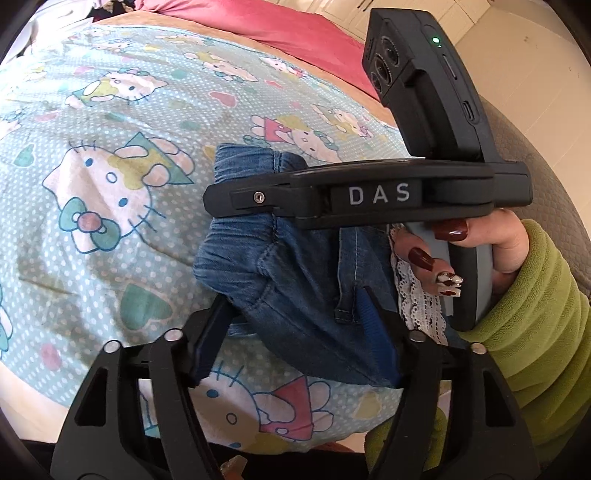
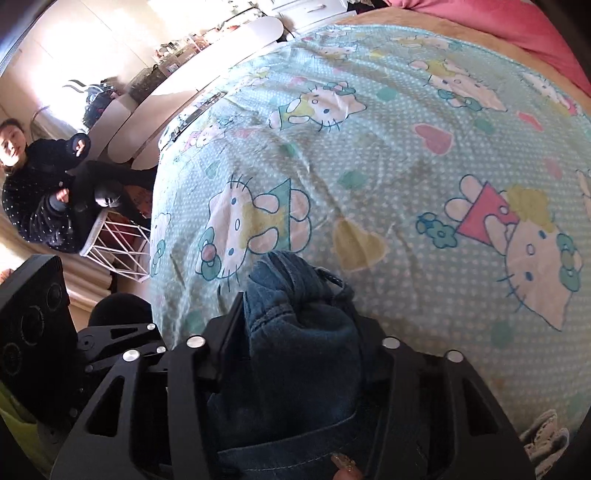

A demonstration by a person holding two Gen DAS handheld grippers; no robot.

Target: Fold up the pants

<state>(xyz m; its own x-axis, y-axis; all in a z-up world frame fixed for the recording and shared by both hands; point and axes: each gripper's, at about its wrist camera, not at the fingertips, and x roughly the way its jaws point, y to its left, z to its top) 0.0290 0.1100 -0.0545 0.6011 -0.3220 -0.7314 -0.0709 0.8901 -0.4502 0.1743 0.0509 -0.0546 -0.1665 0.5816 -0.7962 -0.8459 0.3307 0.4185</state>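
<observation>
Pants: blue denim pants with a white lace trim (image 1: 295, 280) hang bunched between the two tools, held up above the bed, not yet laid flat.
Left tool: the black two-finger left gripper (image 1: 295, 343) has its blue-padded fingers (image 1: 376, 332) apart with denim lying between them; whether they pinch it I cannot tell.
Right tool: the black right gripper (image 2: 295, 325) is closed on a thick wad of the denim.
Key relation: both grips sit close together on one bunch, the right gripper just ahead of the left, crossing its view.
Open room: the pale blue cat-print bedsheet (image 1: 110, 155) spreads wide ahead and to the left.
Edges: pink blanket (image 1: 280, 26) at the far side; bed edge near the person's body.
</observation>
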